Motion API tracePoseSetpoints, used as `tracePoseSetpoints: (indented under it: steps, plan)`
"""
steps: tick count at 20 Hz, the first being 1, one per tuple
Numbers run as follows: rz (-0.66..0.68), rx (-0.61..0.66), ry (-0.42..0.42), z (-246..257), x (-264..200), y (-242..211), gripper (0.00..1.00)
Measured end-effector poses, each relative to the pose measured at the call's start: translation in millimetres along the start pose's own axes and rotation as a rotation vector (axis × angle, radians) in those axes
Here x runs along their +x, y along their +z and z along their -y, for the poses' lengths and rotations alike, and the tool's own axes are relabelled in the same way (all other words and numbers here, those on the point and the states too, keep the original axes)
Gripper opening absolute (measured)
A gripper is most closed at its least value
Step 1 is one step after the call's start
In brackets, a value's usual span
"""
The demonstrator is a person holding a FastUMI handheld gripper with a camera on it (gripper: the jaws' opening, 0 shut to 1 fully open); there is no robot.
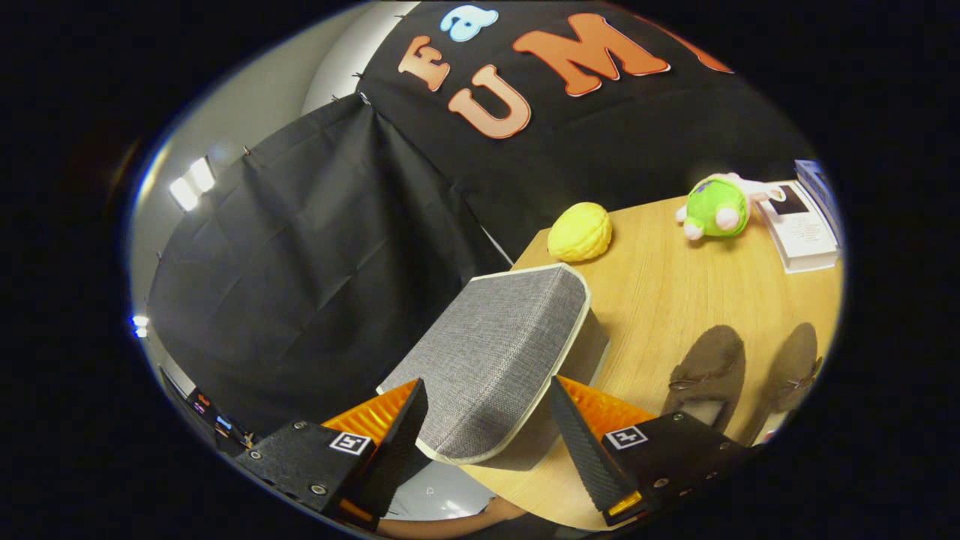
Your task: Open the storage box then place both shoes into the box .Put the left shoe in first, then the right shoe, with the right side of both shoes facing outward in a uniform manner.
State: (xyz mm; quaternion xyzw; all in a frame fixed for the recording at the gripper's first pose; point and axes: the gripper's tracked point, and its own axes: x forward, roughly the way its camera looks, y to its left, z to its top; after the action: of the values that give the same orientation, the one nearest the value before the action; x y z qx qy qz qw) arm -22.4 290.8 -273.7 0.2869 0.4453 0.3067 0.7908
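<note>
Spread wide, my claw (484, 420) straddles the near end of the grey fabric storage box (499, 360), one finger on each side of its pale-trimmed lid, with visible space between each fingertip and the cloth; nothing is gripped. Below the fingers, at the table's near edge, part of a person's hand (480, 517) shows. Closed and tilted in my view, the box sits at the corner of the light wooden table (675, 300), its lid flat and its piped rim running round the whole top. Just to the right of my right finger lie the two brown shoes, side by side and toes pointing away from me: the nearer shoe (709, 375) beside the box, its opening and a small bow on the upper in sight, and the second shoe (795, 367) further right, close to the first but not touching it that I can tell. Both rest on the tabletop, outside the box. Beyond the box, near the table's far edge, sits a yellow ridged toy (579, 231). Further right a green and pink plush toy (716, 206) lies beside a white booklet (802, 229). Behind everything hangs the booth's black cloth wall (300, 262), creased and pinned along its upper hem, and ceiling lights (191, 184) glow past its left side.
</note>
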Motion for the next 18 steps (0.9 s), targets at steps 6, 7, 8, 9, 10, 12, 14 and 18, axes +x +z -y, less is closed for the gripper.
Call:
tracePoseSetpoints:
  steps: [6,7,8,9,10,12,14,18]
  plan:
    - [-0.005,0.11,0.03,11.4,26.3,-5.6,0.97]
    - [-0.003,0.134,0.035,13.4,29.1,-5.4,0.97]
    - [-0.001,0.151,0.036,18.2,35.0,-6.6,0.97]
    - [0.0,0.165,0.03,24.6,40.4,-7.6,0.97]
    - [-0.003,0.176,0.024,29.8,45.7,-11.0,0.97]
    - [-0.004,0.23,0.059,29.7,53.2,-15.4,0.97]
    - [0.005,0.272,0.088,31.1,57.9,-16.3,0.97]
    - [0.013,0.345,0.163,26.0,63.6,-18.9,0.93]
